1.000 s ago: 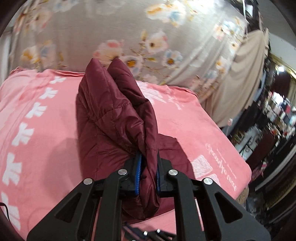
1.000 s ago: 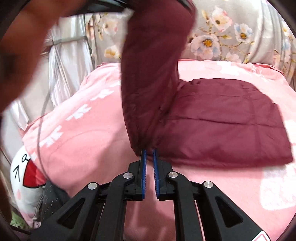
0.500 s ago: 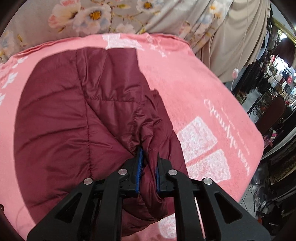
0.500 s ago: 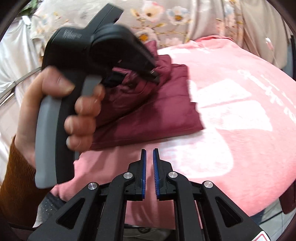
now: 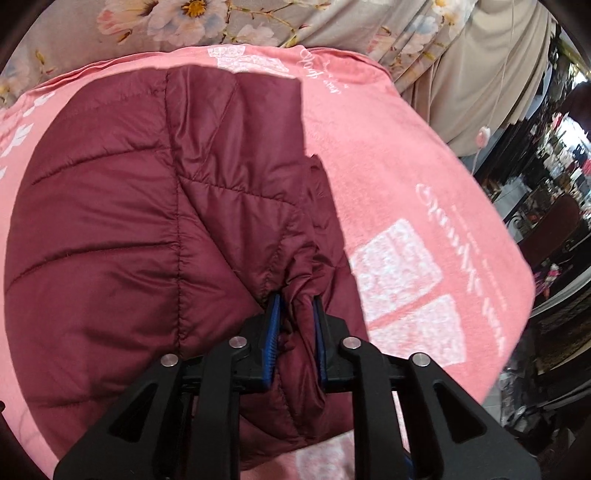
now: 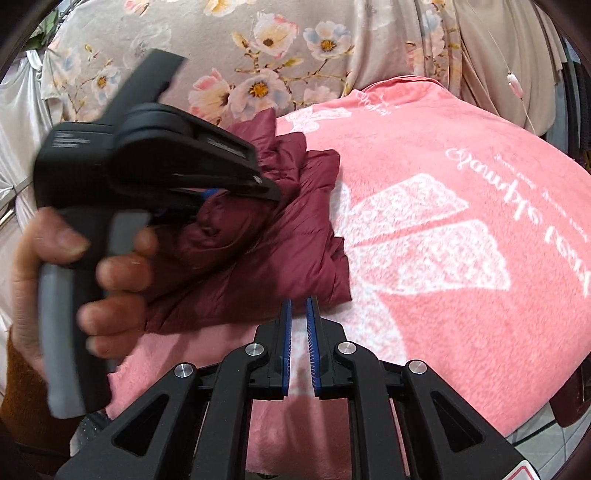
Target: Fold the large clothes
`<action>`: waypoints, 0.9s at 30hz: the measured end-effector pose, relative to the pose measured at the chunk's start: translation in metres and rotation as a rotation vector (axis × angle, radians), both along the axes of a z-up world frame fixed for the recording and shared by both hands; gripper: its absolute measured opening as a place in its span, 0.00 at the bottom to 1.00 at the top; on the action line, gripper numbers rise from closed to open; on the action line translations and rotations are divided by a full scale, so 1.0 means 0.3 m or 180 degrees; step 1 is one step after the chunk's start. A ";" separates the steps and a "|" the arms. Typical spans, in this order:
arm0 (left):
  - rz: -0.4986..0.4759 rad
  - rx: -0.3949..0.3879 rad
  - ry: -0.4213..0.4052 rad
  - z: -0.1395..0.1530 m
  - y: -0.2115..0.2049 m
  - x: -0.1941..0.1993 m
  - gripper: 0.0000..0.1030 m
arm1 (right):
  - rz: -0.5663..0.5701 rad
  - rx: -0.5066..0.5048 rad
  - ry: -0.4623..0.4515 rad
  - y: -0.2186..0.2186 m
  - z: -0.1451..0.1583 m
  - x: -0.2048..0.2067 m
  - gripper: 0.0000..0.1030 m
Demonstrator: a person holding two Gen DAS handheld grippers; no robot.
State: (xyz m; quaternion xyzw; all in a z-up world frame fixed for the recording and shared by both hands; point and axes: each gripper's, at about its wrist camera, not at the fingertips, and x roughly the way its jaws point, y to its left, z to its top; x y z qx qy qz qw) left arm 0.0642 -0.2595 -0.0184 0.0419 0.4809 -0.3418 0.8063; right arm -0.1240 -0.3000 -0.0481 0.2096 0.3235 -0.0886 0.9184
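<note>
Left wrist view: left gripper (image 5: pixel 295 325), blue pads pinched on a bunched fold of the maroon quilted puffer jacket (image 5: pixel 147 221), likely gripped there so the folded layer can be laid over. Jacket lies spread across the pink fleece blanket with white print (image 5: pixel 388 155), in front of the floral beige curtain (image 5: pixel 221 22).

Right wrist view: right gripper (image 6: pixel 299 339), jaws nearly closed with a narrow gap, holding nothing, poised just beside the jacket's near corner. The person's left hand (image 6: pixel 74 266) squeezes the other tool's handle, keeping that grip clamped.
</note>
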 end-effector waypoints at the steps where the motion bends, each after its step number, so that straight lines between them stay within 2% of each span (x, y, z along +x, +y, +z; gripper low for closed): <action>1: 0.0005 -0.0040 0.0009 0.019 0.012 -0.003 0.21 | -0.0007 0.0033 -0.0013 -0.023 0.005 0.006 0.16; 3: 0.0033 -0.0142 0.0008 0.060 0.038 -0.011 0.31 | -0.0034 0.0100 -0.0100 -0.039 0.027 0.007 0.36; 5: 0.0132 -0.0335 -0.0091 0.127 0.098 -0.018 0.51 | -0.0053 0.0112 -0.0219 -0.047 0.059 0.016 0.45; 8: 0.0344 -0.0532 -0.0347 0.227 0.210 -0.014 0.62 | 0.0004 0.0098 -0.0390 -0.054 0.118 0.061 0.57; 11: 0.0684 -0.0536 -0.0509 0.260 0.332 0.019 0.64 | 0.0103 0.0192 -0.0516 -0.055 0.165 0.124 0.61; 14: 0.1008 -0.0435 -0.0548 0.237 0.440 0.059 0.64 | 0.0184 0.0231 -0.0572 -0.039 0.187 0.173 0.64; 17: 0.1303 -0.0366 -0.0418 0.183 0.553 0.092 0.64 | 0.0200 0.0178 -0.0472 -0.016 0.183 0.216 0.64; 21: 0.1417 -0.0180 -0.0421 0.125 0.596 0.092 0.64 | 0.0230 0.0282 -0.0264 -0.003 0.139 0.286 0.64; 22: 0.1409 -0.0130 -0.0406 0.106 0.598 0.088 0.64 | 0.0230 0.0300 -0.0216 -0.002 0.127 0.299 0.63; 23: 0.1404 -0.0109 -0.0385 0.090 0.601 0.081 0.64 | 0.0212 0.0302 -0.0184 0.000 0.118 0.309 0.56; 24: 0.1392 -0.0090 -0.0346 0.070 0.596 0.081 0.64 | 0.0200 0.0280 -0.0153 0.000 0.112 0.319 0.41; 25: 0.1381 -0.0077 -0.0316 0.056 0.588 0.083 0.64 | 0.0203 0.0248 -0.0121 -0.001 0.109 0.328 0.33; 26: 0.1364 -0.0066 -0.0298 0.044 0.580 0.083 0.64 | 0.0197 0.0238 -0.0112 -0.005 0.109 0.329 0.19; 27: 0.1359 -0.0045 -0.0320 0.036 0.568 0.091 0.64 | 0.0177 0.0256 -0.0146 -0.014 0.115 0.323 0.13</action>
